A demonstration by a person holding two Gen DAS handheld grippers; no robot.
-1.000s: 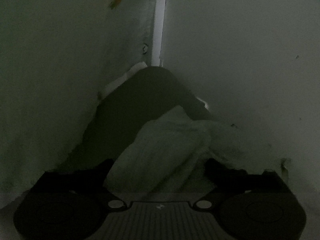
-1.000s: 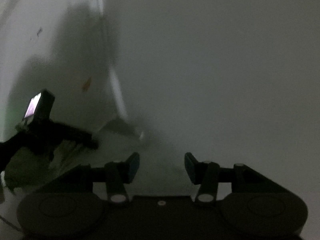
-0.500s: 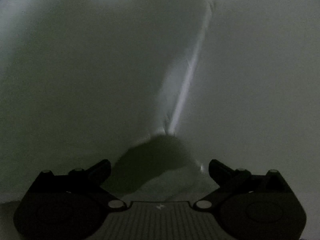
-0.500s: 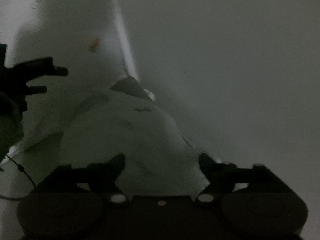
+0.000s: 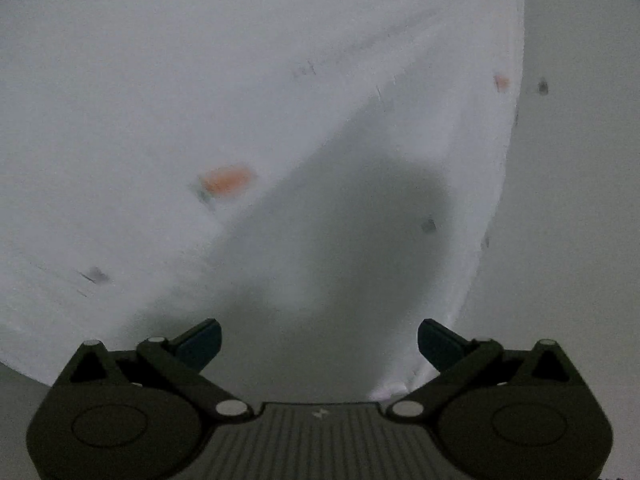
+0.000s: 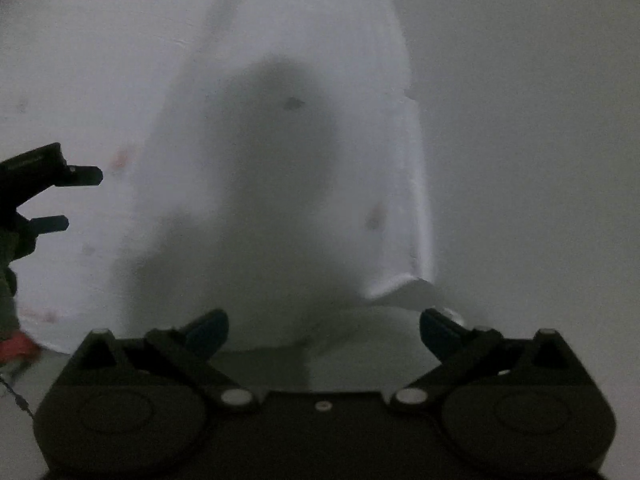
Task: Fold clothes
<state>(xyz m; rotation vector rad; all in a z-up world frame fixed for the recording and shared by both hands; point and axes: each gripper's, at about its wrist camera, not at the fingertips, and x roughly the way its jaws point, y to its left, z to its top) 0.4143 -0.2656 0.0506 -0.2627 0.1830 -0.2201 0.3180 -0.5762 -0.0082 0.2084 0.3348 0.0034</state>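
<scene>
Hovering with both grippers' fingers apart: left gripper (image 5: 319, 340) | right gripper (image 6: 323, 330) | we see no garment | progress indeterminable.

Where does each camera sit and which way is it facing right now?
Left wrist: sits on the left hand-held gripper, looking along its open fingers at white cloth with an orange print.
Right wrist: sits on the right hand-held gripper, fingers open, facing the same white cloth; the left hand-held gripper shows at its left edge.
Shared: the white cloth, with a dark shadow cast across it.
</scene>
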